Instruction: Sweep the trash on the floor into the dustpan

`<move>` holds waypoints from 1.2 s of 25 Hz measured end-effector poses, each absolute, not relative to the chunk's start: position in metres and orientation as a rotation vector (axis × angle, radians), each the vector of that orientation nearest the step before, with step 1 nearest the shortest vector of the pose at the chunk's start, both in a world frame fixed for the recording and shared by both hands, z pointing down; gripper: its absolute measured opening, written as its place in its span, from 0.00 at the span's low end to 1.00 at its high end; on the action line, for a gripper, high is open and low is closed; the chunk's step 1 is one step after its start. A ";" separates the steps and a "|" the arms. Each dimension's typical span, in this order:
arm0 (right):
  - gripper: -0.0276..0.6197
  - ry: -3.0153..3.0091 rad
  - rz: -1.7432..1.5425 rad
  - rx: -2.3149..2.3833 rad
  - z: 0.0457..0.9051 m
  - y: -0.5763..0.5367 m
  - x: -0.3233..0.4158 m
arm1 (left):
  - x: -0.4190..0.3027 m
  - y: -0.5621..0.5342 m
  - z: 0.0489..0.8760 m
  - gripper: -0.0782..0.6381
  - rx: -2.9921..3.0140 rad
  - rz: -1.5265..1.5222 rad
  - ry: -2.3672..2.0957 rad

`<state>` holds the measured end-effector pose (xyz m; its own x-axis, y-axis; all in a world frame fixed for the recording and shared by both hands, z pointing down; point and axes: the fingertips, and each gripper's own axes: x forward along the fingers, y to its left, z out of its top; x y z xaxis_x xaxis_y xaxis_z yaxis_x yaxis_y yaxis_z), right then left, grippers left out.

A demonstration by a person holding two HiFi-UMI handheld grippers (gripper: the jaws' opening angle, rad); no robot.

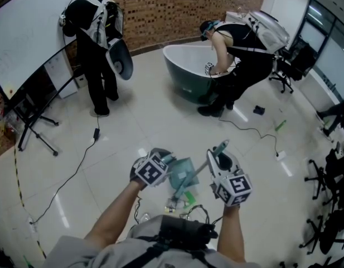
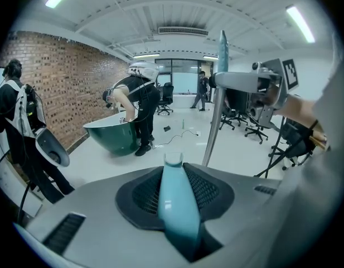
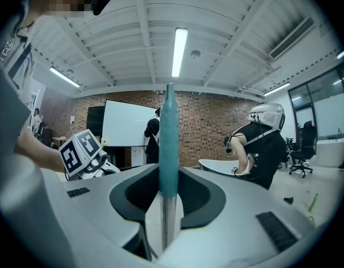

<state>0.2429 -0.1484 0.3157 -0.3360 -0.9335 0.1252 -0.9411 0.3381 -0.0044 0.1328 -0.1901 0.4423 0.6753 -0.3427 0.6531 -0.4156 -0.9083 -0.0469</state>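
Low over the floor (image 1: 160,124), by the feet: left tool (image 1: 163,164) clenched on the dustpan (image 1: 184,175) handle, pan hanging tilted just above the trash (image 1: 180,202). To its right: right tool (image 1: 217,159) clenched on the broom (image 1: 222,146) pole, long axis steep, teal end up. Probably lining up; next, pan lip down flat, bristles drawn toward it.

An office-like lab hall: past the right jaws, a whiteboard (image 3: 124,124) against a brick wall (image 3: 208,127); past the left jaws, office chairs (image 2: 166,94), a bathtub (image 2: 113,138), and strip lights (image 2: 300,24) overhead.
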 end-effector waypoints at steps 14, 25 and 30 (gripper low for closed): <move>0.19 -2.312 0.092 1.960 0.323 -0.095 0.227 | 0.104 -0.174 0.456 0.26 2.899 1.060 -0.409; 0.19 -2.101 0.194 2.189 0.354 -0.002 0.235 | 0.072 -0.150 0.489 0.26 2.936 1.146 -0.256; 0.19 -2.061 0.237 2.232 0.385 0.051 0.244 | 0.061 -0.118 0.499 0.26 2.930 1.243 -0.239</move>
<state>0.2438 0.0507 0.3854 0.0750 -0.9813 0.1773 -0.9959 -0.0827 -0.0362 0.0612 -0.1183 0.4988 0.6856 -0.1567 0.7109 -0.1177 -0.9876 -0.1041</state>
